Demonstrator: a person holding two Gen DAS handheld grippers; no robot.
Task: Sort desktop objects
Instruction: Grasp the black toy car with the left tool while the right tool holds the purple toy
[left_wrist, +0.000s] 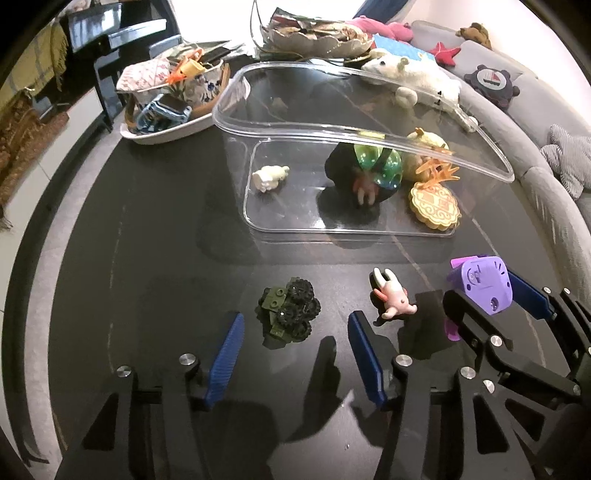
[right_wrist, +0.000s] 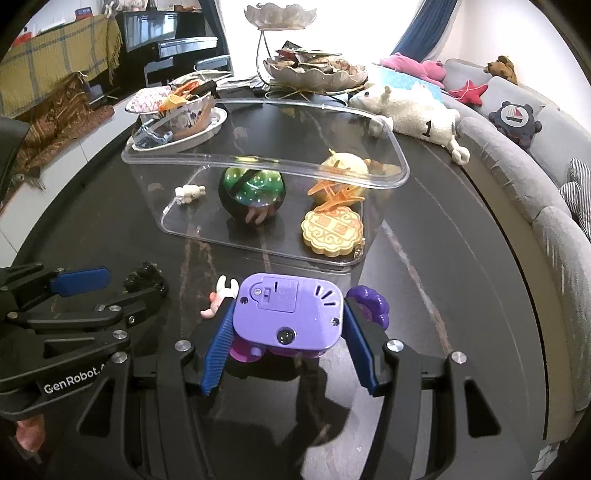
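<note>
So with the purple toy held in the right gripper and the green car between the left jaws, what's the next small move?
Probably close the left gripper on the green car: the car sits on the table between its open jaws, untouched. The right gripper already clamps the purple toy, and the clear bin lies just ahead.

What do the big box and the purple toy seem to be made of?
Big box: clear, glossy plastic, probably; the toys inside show through its walls. Purple toy: hard, smooth moulded plastic, apparently; it has a screw, a switch panel and slots.
</note>
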